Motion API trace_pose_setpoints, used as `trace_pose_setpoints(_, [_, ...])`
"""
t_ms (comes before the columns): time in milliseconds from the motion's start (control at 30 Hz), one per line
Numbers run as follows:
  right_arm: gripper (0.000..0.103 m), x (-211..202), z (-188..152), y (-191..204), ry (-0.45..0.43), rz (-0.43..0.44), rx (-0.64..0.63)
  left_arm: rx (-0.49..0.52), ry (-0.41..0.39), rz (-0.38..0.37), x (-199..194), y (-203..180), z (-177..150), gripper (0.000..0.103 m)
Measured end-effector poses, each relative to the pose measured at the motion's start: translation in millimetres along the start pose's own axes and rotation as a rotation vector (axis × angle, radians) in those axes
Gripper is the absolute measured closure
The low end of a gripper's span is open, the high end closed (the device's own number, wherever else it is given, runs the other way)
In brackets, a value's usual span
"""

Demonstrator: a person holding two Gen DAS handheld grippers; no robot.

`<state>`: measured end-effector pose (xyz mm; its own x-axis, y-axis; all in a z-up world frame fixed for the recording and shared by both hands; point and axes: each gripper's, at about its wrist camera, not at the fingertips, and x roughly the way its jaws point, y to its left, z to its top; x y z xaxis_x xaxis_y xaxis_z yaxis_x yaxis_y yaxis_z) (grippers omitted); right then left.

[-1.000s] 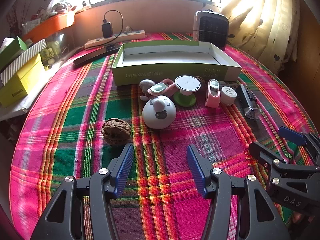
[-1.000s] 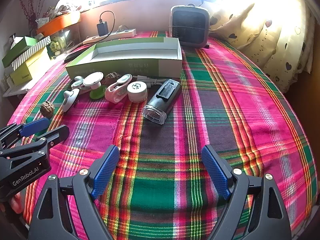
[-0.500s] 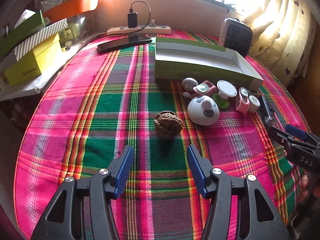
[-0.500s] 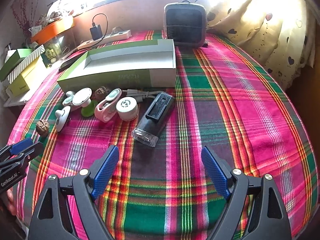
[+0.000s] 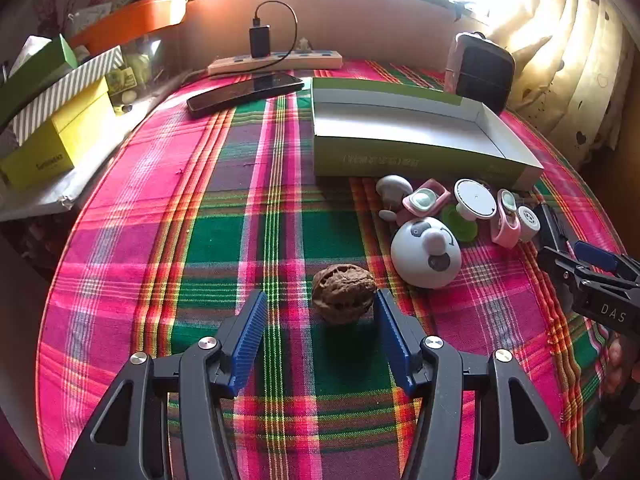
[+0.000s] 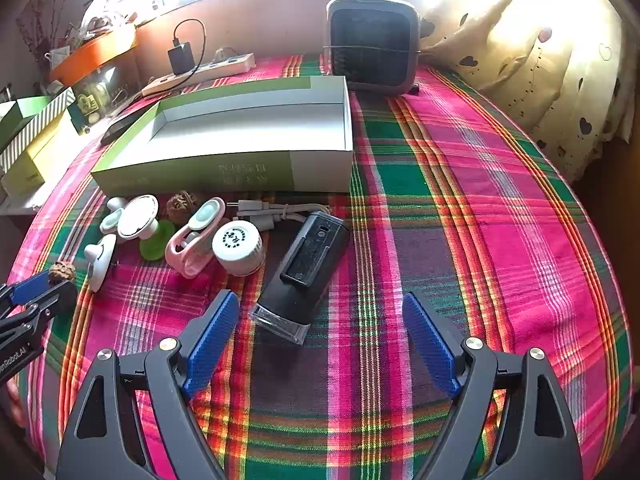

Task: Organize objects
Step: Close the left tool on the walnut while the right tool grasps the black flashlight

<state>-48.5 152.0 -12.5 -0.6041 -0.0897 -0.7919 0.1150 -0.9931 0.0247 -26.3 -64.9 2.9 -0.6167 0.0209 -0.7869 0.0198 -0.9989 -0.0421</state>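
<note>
A brown walnut lies on the plaid cloth between the tips of my open left gripper; the right pad is close to it or touching. It also shows in the right wrist view. An open green-and-white box stands behind. Small items lie in front of it: a round white panda-face piece, a white disc on a green base, pink clips, a white cap and a black rectangular device. My right gripper is open, its tips either side of the device's near end.
A phone and a power strip lie at the back. A small heater stands behind the box. Yellow and green boxes sit off the left edge. A second walnut and a white cable lie by the box.
My left gripper swung left and moved forward until the walnut sits between its tips. My right gripper moved forward toward the black device.
</note>
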Motion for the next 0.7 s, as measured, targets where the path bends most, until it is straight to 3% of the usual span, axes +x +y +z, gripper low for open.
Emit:
trace_pose_setpoints(333, [0.027, 2.0, 3.9, -2.7, -0.001, -0.015, -0.003, 0.004, -0.007, 0.0, 3.0, 1.2, 3.1, 0.05])
trace_pose_setpoints(500, [0.045, 0.3, 4.6, -3.1, -0.01, -0.025, -0.007, 0.007, -0.006, 0.002, 3.5, 2.3, 4.7, 0.059])
trace_pose_setpoints(700, [0.056, -1.0, 4.2, -3.9, -0.016, -0.021, -0.011, -0.002, -0.006, 0.007, 4.7, 7.1, 9.1, 0.068])
